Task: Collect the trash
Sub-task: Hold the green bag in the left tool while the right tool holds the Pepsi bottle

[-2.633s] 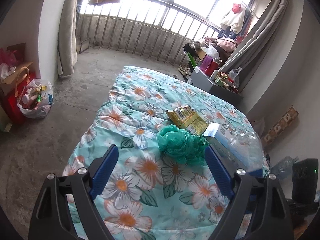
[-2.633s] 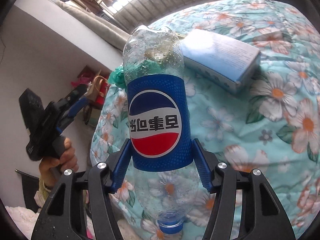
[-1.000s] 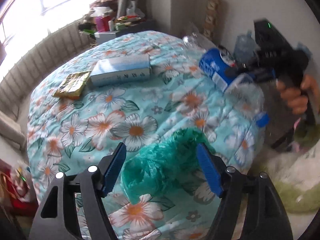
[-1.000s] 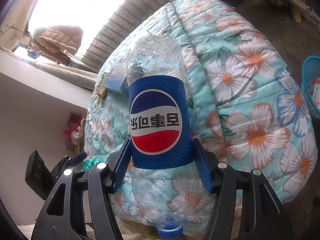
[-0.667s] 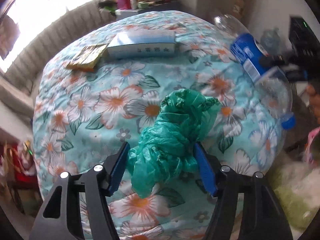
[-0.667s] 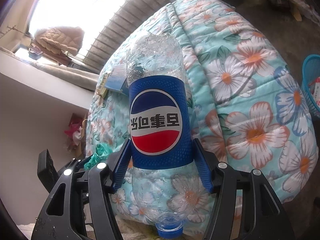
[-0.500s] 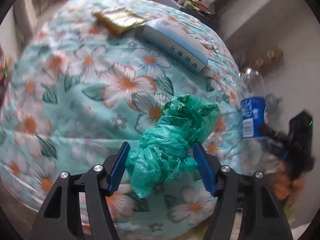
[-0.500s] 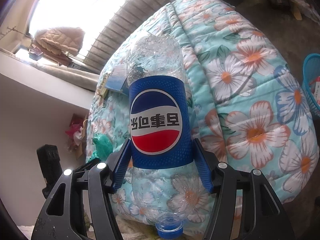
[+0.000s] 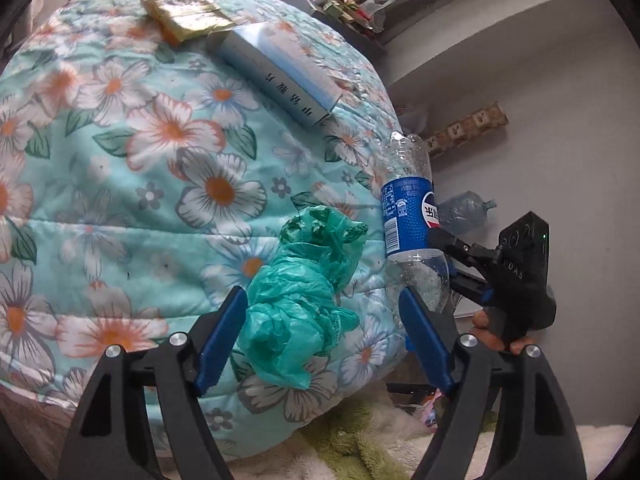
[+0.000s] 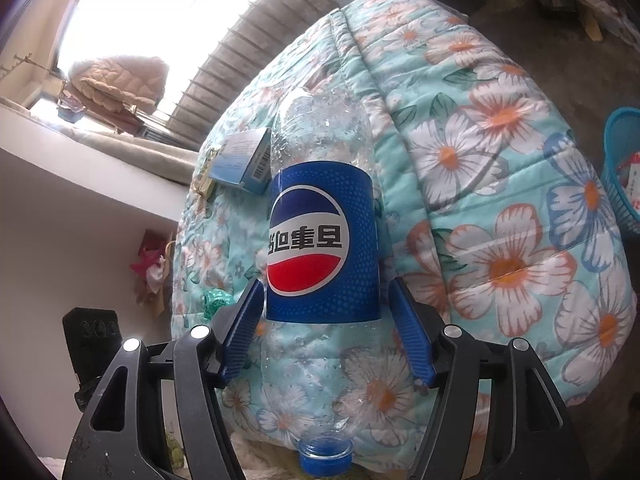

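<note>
Trash was held in both tongs. A crumpled green plastic bag (image 9: 298, 300) sat between the blue fingers of the left gripper (image 9: 324, 336); one finger (image 9: 218, 340) pressed its side while the other stood apart from it, so whether the tongs were clenched on it I cannot tell. The right gripper (image 10: 326, 330) was clamped on an empty Pepsi bottle (image 10: 324, 244), cap toward the tongs and base pointing away, the blue label just ahead of the fingertips. Beyond both tongs lay a floral quilt (image 9: 120, 168). Farther ahead of the left tongs, a pale blue box (image 9: 276, 72) rested on it, with a yellow packet (image 9: 184, 16) just past it. Off to the right of the right tongs stood a blue basket (image 10: 622, 176).
</note>
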A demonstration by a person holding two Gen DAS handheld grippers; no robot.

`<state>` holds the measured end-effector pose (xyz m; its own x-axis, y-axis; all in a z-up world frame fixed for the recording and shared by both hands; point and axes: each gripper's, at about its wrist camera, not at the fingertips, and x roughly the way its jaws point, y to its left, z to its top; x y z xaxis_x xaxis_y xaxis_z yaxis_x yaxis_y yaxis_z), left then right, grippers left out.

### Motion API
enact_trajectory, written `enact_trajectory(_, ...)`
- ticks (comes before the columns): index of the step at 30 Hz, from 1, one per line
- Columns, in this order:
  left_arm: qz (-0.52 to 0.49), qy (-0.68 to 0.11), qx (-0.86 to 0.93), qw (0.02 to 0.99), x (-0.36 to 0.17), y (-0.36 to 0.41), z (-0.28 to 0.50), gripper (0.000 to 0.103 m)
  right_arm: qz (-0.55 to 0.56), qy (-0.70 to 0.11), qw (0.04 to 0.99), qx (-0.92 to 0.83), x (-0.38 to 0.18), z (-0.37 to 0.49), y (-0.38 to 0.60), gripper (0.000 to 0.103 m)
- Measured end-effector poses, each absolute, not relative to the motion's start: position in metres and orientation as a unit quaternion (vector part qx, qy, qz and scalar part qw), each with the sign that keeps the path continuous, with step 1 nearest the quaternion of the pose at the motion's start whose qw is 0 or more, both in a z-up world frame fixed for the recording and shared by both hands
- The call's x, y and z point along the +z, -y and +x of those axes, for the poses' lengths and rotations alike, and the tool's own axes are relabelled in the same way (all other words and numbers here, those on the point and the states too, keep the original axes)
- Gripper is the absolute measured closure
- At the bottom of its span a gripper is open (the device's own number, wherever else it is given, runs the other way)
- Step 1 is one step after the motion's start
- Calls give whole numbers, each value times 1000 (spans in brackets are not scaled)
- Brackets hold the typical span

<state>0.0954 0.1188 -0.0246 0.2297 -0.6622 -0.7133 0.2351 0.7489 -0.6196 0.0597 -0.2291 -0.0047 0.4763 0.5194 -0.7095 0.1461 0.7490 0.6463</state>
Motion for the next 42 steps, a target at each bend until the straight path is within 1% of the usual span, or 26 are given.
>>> enact_trajectory(2, -154, -536, -304, 772, -21, -107, 97, 27, 334, -499, 791, 118, -4, 59, 229, 39)
enact_trajectory(4, -140, -536, -317, 770, -23, -101, 100, 27, 336, -500, 790, 119, -5, 58, 229, 38)
enact_trajectory(5, -141, -540, -315, 767, -27, -102, 102, 29, 337, -501, 788, 119, -6, 58, 228, 38)
enact_trajectory(6, -143, -547, -311, 764, -30, -101, 105, 33, 338, -503, 786, 119, -8, 58, 228, 37)
enact_trajectory(9, -136, -555, -294, 766, -38, -99, 107, 41, 342, -509, 780, 121, -12, 57, 226, 37)
enact_trajectory(13, -101, -545, -288, 781, -34, -90, 104, 43, 345, -516, 774, 127, -15, 59, 222, 37)
enact_trajectory(14, -87, -541, -286, 786, -33, -86, 103, 43, 345, -518, 772, 127, -17, 60, 220, 39)
enact_trajectory(15, -72, -538, -284, 790, -32, -81, 102, 44, 346, -519, 771, 127, -17, 61, 219, 42)
enact_trajectory(17, -43, -533, -281, 797, -31, -74, 99, 44, 347, -520, 770, 126, -17, 62, 218, 43)
enact_trajectory(21, 19, -520, -273, 809, -29, -55, 90, 44, 333, -519, 778, 121, -9, 61, 218, 44)
enact_trajectory(26, 66, -510, -263, 816, -29, -36, 85, 43, 317, -519, 786, 109, -6, 60, 221, 44)
enact_trajectory(36, 107, -509, -251, 816, -31, -24, 87, 42, 294, -530, 789, 100, -11, 65, 211, 39)
enact_trajectory(42, 122, -504, -248, 819, -30, -20, 84, 42, 284, -533, 791, 95, -12, 70, 204, 39)
